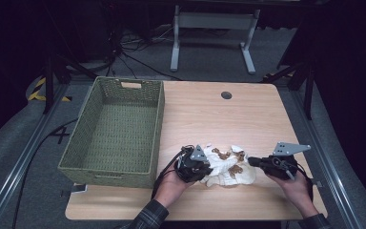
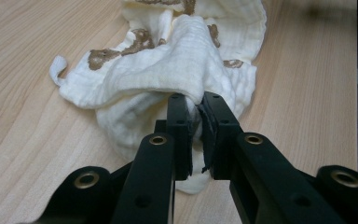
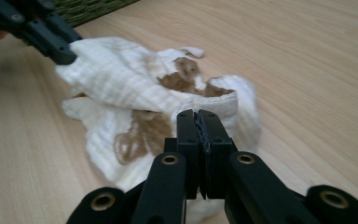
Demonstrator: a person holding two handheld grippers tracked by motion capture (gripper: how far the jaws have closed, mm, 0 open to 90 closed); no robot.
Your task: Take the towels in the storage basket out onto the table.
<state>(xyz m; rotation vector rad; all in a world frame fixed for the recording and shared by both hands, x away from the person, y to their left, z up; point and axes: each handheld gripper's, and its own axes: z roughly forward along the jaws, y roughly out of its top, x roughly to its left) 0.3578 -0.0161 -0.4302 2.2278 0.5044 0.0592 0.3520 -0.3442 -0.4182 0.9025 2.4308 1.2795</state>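
Nearest the person's edge of the surface (image 1: pixel 267 200), two hands come in from below, each holding a claw. The left claw (image 1: pixel 201 168) is pressed together on a fold at the left end of the cloth (image 1: pixel 231 171); in the left gripper view its jaws pinch a bunched ridge of the white fabric, with a sliver of it between the pads. The right claw (image 1: pixel 251 161) sits at the cloth's right end, its jaws pressed together with the hem at their tips; in the right gripper view the pads meet almost fully, and whether a thin edge of fabric lies between them I cannot tell for sure, though the hem runs straight into the tips.

The cloth, cream with brown printed patches, lies crumpled on the surface between the two claws. Its long axis runs left to right across the surface, roughly parallel to the near edge, one end toward each claw. The left end is lifted into a raised fold; the middle sags and rests on the wood.

Left of the cloth, just beside the left claw, stands a green woven basket (image 1: pixel 158 138), its long side running away from the person. Beyond the cloth the bare wood stretches to a small round hole (image 1: pixel 226 95) near the far edge, well apart from the cloth.
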